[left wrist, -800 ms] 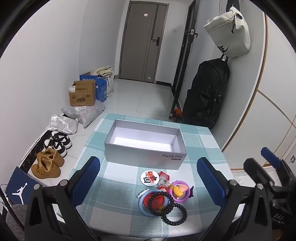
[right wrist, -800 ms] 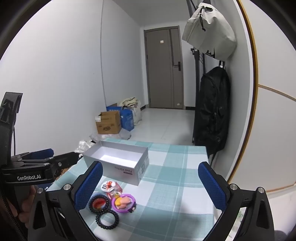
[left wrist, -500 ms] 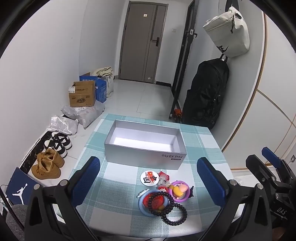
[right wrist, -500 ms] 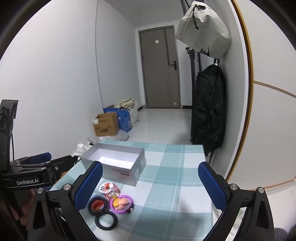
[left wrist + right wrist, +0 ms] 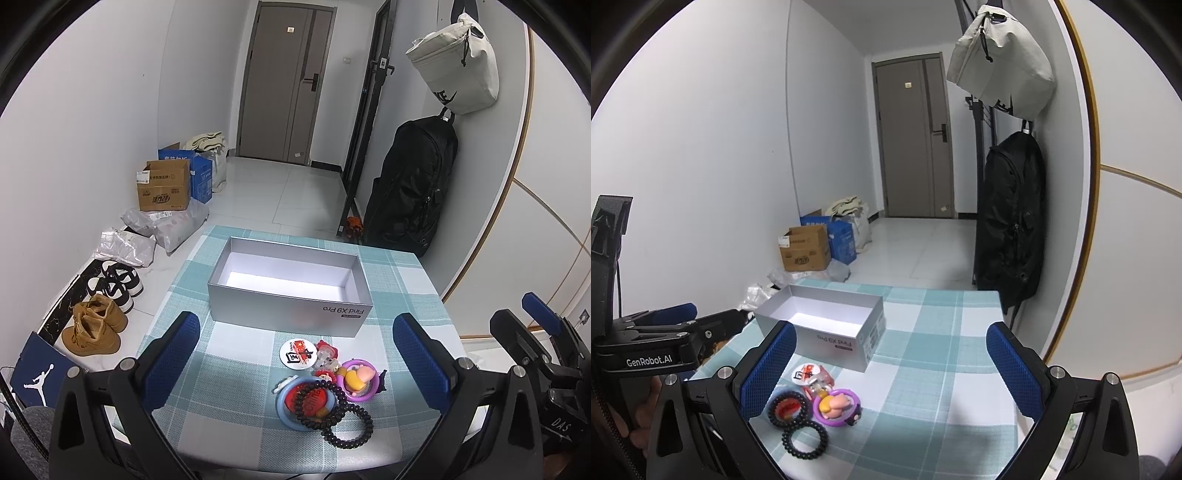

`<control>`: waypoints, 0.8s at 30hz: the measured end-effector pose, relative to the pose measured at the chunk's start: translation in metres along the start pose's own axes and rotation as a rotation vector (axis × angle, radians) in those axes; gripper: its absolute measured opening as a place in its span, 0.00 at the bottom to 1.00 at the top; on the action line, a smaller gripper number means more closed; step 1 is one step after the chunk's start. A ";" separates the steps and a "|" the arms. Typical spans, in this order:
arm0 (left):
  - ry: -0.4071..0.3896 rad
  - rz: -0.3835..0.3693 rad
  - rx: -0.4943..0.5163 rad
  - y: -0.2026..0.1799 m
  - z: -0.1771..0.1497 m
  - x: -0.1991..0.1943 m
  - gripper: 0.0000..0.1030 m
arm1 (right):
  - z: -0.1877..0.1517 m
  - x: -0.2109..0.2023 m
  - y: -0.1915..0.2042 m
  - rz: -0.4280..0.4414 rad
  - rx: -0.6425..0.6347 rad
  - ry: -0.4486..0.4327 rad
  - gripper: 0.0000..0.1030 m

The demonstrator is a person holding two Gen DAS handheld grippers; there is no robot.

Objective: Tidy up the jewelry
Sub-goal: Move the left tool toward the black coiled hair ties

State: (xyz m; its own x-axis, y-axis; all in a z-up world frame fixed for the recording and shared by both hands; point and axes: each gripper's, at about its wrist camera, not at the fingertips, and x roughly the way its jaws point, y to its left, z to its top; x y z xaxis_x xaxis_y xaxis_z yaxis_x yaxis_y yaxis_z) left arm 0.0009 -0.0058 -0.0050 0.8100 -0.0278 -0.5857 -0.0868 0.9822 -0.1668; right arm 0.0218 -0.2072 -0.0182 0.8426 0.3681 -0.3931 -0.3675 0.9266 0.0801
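Observation:
An open grey box (image 5: 280, 312) stands mid-table, empty inside. In front of it lies a small pile: a round white badge (image 5: 296, 353), a purple ring with a pink figure (image 5: 359, 376), a blue ring (image 5: 282, 404), a black bead bracelet (image 5: 334, 391) and a black coil band (image 5: 347, 424). My left gripper (image 5: 295, 325) hovers open above the pile, nothing between its blue pads. My right gripper (image 5: 892, 332) is open too, to the right of the pile, which sits by its left pad: badge (image 5: 804, 372), purple ring (image 5: 836, 402), coil band (image 5: 805, 439). The box (image 5: 827, 332) lies ahead of it.
The table wears a teal checked cloth (image 5: 207, 373). Left of the table, shoes (image 5: 92, 328), plastic bags and cardboard boxes (image 5: 162, 188) line the floor. A black backpack (image 5: 413, 184) hangs on the right wall, with a door (image 5: 288, 81) at the back.
The right wrist view shifts slightly, so that hand drifts a little. The box and the pile stay put, and both grippers remain open.

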 end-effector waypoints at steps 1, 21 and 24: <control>0.000 0.000 0.000 0.000 0.000 0.000 0.99 | 0.000 0.000 0.000 0.001 0.000 0.000 1.00; 0.024 -0.012 0.030 -0.006 -0.002 0.010 0.99 | 0.004 0.002 0.000 -0.001 0.012 0.053 1.00; 0.049 -0.023 0.021 -0.004 -0.003 0.017 0.99 | 0.004 0.002 -0.001 0.000 0.010 0.029 1.00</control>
State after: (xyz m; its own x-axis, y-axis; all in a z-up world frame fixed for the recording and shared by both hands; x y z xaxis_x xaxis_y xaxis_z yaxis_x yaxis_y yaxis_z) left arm 0.0131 -0.0108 -0.0164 0.7823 -0.0586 -0.6202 -0.0561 0.9849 -0.1637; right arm 0.0256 -0.2067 -0.0159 0.8307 0.3663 -0.4192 -0.3636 0.9272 0.0895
